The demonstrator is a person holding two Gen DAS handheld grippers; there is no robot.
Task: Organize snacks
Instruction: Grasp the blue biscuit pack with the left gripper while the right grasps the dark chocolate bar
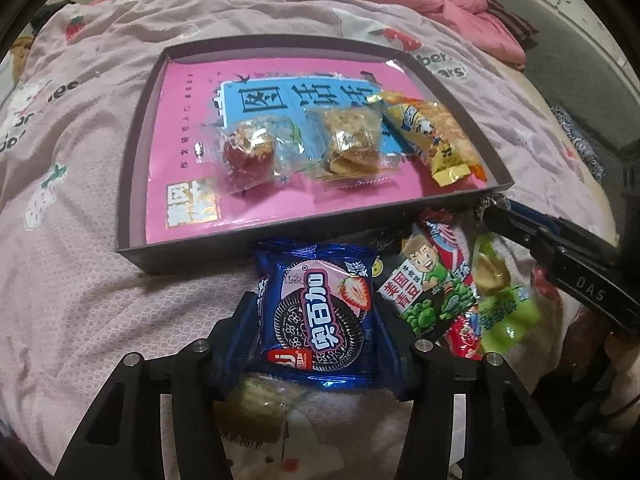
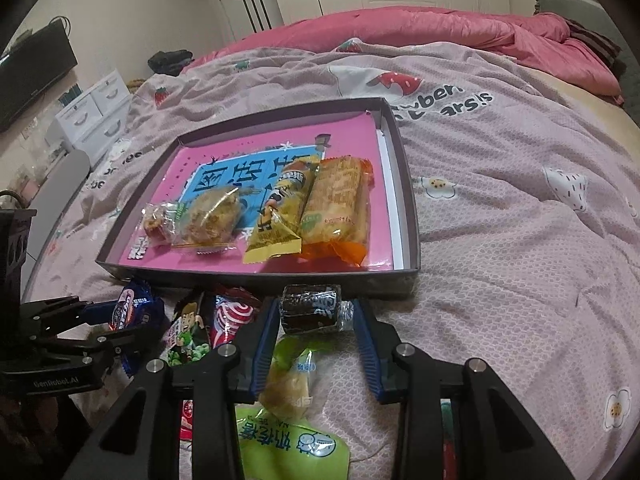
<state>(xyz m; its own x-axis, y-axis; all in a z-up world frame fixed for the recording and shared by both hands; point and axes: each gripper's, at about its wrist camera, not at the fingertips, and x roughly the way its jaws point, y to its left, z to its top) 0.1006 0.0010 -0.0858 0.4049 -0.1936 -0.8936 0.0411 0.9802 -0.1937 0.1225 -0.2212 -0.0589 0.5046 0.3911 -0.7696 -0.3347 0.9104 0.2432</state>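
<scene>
Left gripper [image 1: 316,316] pinches blue cookie packet [image 1: 318,308]; right gripper [image 2: 314,312] pinches dark wrapped cake [image 2: 310,308]; both poised for the tray [image 2: 256,274] just ahead, where sorted snacks lie in a row.

We can read "奥百加" in big white characters on the blue cookie pack [image 1: 316,316]. The green pea snack bag [image 1: 430,288] says "美国青豆". On the bedsheet [image 2: 520,208] there's "bears!s" printed by a strawberry. The left hand-held gripper [image 2: 100,322] body reads "GenRobot.AI", and the right hand-held gripper [image 1: 486,210] shows "DAS". The pink book [image 1: 192,128] title's too warped for us.
</scene>
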